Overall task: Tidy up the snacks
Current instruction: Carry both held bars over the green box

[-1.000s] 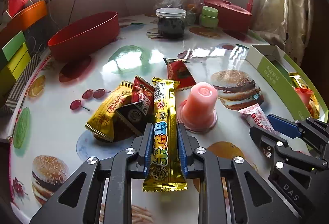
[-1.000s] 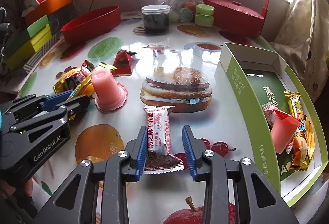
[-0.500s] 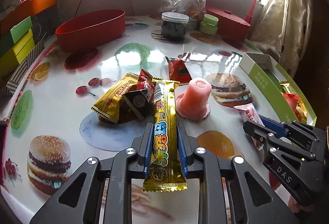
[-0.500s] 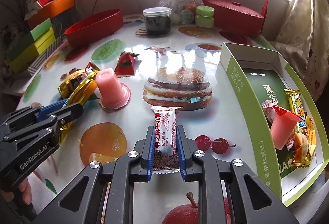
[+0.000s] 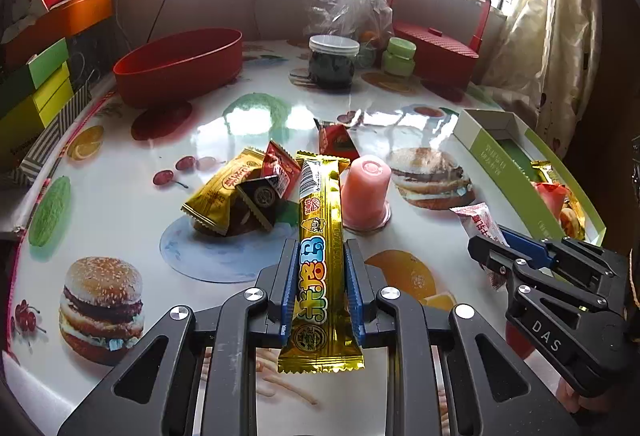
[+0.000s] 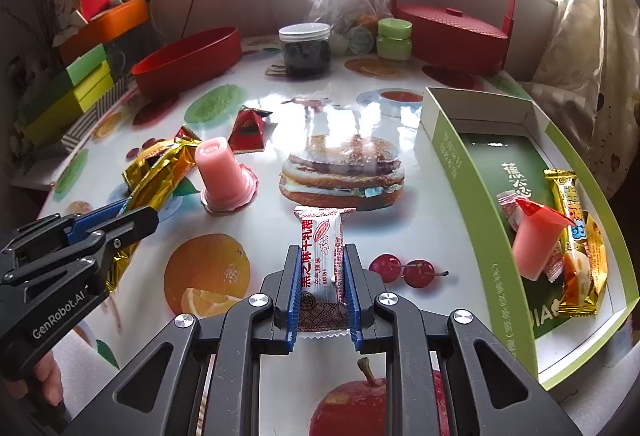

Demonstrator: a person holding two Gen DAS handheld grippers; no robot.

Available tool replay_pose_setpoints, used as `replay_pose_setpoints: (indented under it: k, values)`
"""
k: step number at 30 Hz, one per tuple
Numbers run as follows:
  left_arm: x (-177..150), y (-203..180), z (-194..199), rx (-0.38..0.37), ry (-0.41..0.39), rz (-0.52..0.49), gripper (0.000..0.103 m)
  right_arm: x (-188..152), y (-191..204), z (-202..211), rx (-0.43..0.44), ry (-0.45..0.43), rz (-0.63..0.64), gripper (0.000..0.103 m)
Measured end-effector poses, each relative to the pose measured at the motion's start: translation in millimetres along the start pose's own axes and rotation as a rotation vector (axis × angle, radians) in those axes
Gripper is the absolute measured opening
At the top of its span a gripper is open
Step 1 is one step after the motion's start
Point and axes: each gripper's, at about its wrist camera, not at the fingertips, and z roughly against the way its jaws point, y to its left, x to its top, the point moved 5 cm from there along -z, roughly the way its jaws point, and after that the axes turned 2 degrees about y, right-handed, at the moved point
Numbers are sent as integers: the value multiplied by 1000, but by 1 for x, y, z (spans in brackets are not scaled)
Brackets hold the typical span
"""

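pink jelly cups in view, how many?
2. One upside down on the table left of the printed burger; one tipped in the green box, among wrappers. More may be hidden there.

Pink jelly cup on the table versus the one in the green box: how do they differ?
The table jelly cup stands inverted, lid down, alone. The boxed jelly cup lies tipped among wrappers in the green box, its red lid showing. Both are pink and similar in shape.
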Motion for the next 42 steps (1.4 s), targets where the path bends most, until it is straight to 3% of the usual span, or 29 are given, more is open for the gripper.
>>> replay_pose_setpoints:
  k: [13, 42]
  values:
    - [12, -11, 16, -20, -38, -10, 23, 3, -13, 20, -4, -43, -20, 19]
    - [42, -80, 23, -124, -77, -88, 23, 12, -57, 62, -51, -122, -57, 19]
